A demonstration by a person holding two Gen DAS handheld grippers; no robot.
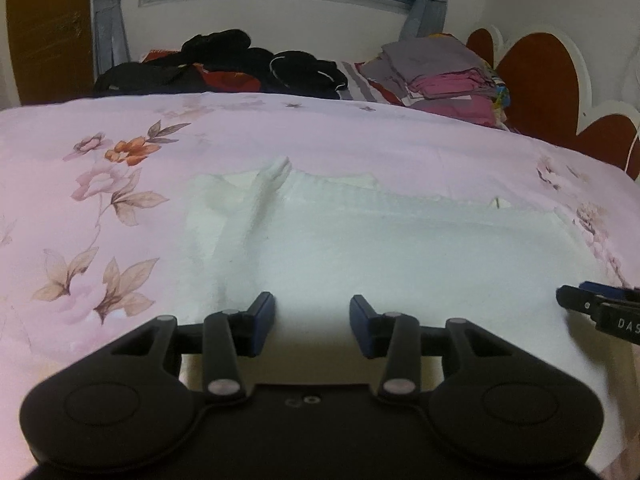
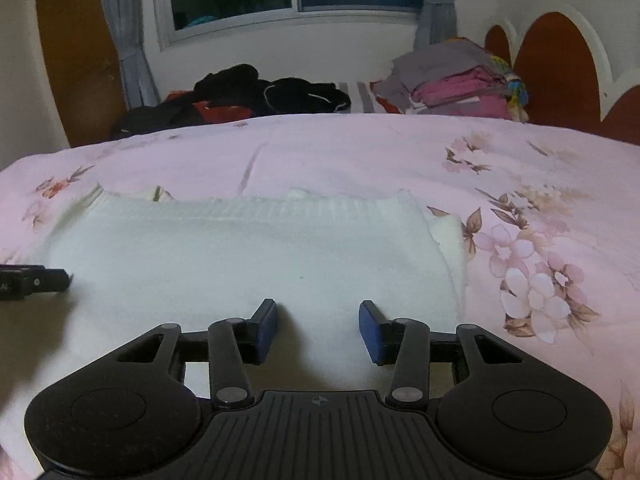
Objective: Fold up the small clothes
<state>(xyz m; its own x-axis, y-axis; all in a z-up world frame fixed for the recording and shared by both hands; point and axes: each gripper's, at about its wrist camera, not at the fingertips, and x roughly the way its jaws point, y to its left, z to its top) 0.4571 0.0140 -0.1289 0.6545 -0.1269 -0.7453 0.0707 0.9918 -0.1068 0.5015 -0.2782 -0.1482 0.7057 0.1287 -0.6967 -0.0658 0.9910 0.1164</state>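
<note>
Hovering open-jawed over white garment (image 1: pixel 400 248)

We can read only one marking: the white letters "DAS", cut off by the frame edge, on the black body of the right gripper (image 1: pixel 600 312) in the left wrist view. We make out no other text, on either gripper or anywhere else.
</note>
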